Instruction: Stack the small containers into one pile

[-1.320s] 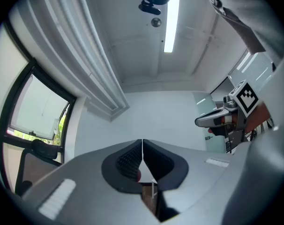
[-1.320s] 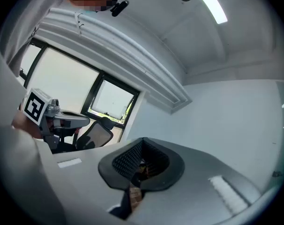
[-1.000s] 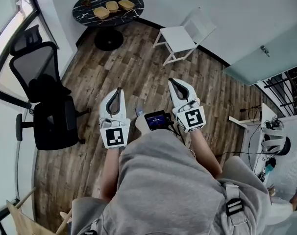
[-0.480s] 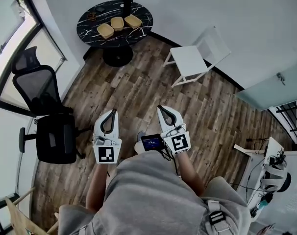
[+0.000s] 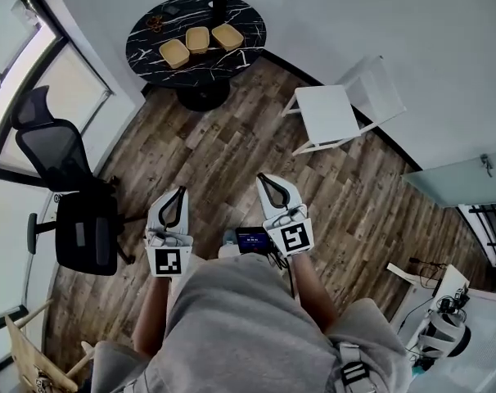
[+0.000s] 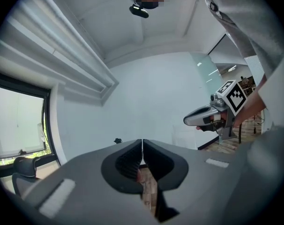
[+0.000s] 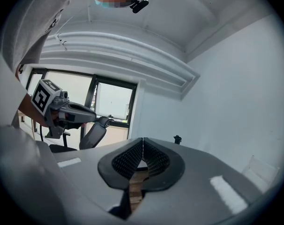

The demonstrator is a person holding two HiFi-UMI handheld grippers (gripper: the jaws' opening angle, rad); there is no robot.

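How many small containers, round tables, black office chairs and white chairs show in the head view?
Small containers: 3
Round table: 1
Black office chair: 1
White chair: 1
Total: 6

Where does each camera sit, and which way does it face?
Head view: on the person's head, facing down at wooden floor and black table; torso, left gripper, right gripper show.
Left gripper view: on the left gripper, along its shut jaws toward a wall; right gripper shows.
Right gripper view: on the right gripper, along its empty jaws, just opening, toward a window; left gripper shows.
Shared: both gripper views see the office chair.
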